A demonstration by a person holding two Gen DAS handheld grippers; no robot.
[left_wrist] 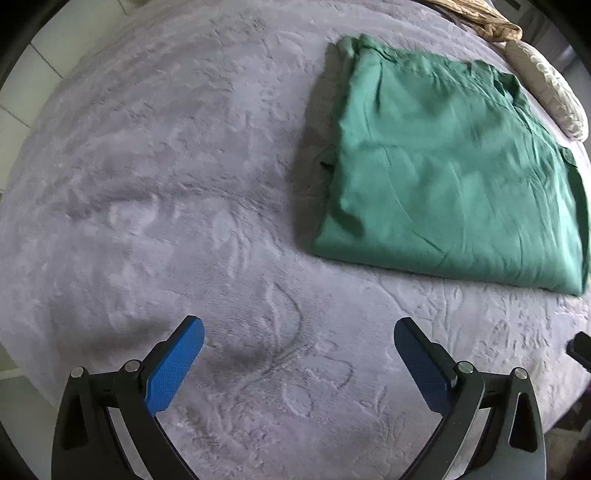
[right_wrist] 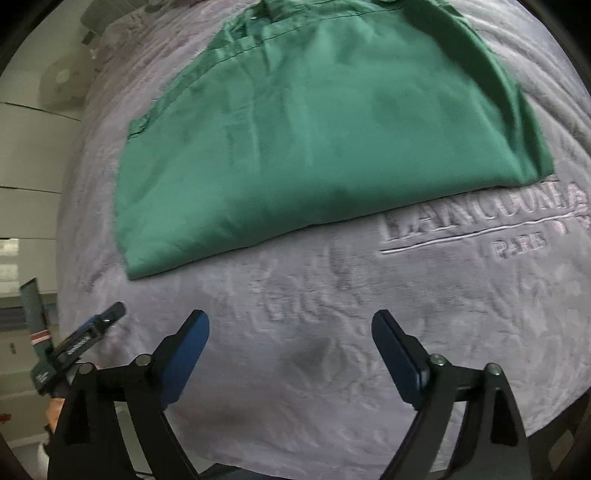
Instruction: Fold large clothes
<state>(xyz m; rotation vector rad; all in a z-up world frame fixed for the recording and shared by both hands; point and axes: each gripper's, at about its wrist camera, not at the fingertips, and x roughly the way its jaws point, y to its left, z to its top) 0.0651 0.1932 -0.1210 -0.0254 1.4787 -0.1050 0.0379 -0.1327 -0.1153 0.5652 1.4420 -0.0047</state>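
Left wrist view gave us the left hand-held gripper [left_wrist: 299,338] with its blue pads [left_wrist: 173,369] spread wide and nothing between them, hovering over a grey plush blanket [left_wrist: 147,184] that covered the bed. We saw the green garment [left_wrist: 443,177] lying folded into a rough rectangle on that blanket, up and to the right of the gripper and well apart from it. Beyond the garment's far edge lay a pale pillow [left_wrist: 546,88] and a bundle of tan cloth [left_wrist: 491,22] (both near the rim of the picture, so we could make out little more). Pale floor tiles [left_wrist: 33,74] showed past the blanket on the left.

From the right wrist view we found the right hand-held gripper [right_wrist: 291,334] likewise wide open and holding nothing, above the blanket [right_wrist: 332,332]. The green garment [right_wrist: 314,129] lay flat ahead of it, its near folded edge apart from the fingertips. Raised lettering [right_wrist: 484,218] was pressed into the blanket just beside the garment's near right corner; we could read "PARIS" beneath a larger, blurred word. The left hand-held gripper [right_wrist: 92,328] showed at the lower left edge of this picture, off to the side of the garment.
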